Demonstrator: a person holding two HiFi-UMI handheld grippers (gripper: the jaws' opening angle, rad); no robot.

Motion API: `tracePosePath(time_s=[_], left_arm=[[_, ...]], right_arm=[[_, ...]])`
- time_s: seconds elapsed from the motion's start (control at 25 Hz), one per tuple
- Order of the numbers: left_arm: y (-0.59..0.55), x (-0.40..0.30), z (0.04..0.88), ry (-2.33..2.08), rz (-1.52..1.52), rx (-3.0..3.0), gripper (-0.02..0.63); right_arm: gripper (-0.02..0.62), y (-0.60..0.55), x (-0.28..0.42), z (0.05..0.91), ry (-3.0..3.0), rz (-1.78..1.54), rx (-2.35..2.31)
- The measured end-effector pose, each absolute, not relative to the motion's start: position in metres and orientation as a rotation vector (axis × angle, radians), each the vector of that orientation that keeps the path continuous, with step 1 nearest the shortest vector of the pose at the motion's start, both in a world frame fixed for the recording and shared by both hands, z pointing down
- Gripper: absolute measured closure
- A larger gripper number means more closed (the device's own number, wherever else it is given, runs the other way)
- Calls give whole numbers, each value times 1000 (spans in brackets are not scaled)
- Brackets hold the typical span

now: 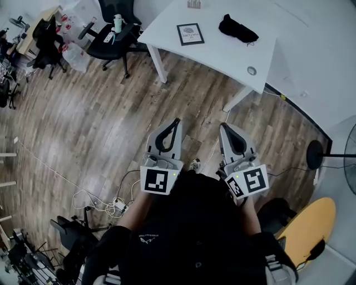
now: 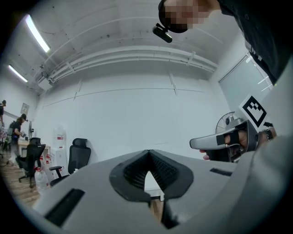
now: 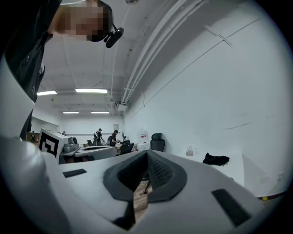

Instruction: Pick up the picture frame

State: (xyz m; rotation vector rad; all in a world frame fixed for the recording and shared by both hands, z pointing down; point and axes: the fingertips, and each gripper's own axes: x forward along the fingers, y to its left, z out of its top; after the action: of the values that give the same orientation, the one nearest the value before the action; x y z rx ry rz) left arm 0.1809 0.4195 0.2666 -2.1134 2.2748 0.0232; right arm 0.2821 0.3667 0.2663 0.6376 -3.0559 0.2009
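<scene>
left gripper (image 1: 177,120): jaws clenched, tips meet, nothing between them; held level in front of the person's body, above the wood floor (image 1: 83,122)
right gripper (image 1: 223,126): jaws clenched too, nothing held; just beside the left one, at its 3 o'clock
contact: neither gripper touches anything but the hands holding them
picture frame (image 1: 190,34): lies flat, face up, on the white table (image 1: 222,58), at 12 o'clock of the grippers and well apart from them
frame axis: long side runs about 12 to 6 o'clock in the head view, top end leaning a bit toward 11
black cloth (image 1: 238,29): on the same table, at 3 o'clock of the frame, not touching it
office chair (image 1: 114,33): at 9 o'clock of the table, on the floor
hard to read: print inside the frame is too small; the frame itself can't be made out in either gripper view
cut off: small item (image 1: 193,4) at the table's far edge, clipped by the top border; fan (image 1: 347,147) clipped at the right border
</scene>
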Motion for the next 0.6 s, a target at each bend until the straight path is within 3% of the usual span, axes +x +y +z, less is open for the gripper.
tracePosePath(time_s=[0.6], left_arm=[[410,210,270,2214,24,-2143,598]], right_arm=[[597,357,303,255,-3121,226,739]])
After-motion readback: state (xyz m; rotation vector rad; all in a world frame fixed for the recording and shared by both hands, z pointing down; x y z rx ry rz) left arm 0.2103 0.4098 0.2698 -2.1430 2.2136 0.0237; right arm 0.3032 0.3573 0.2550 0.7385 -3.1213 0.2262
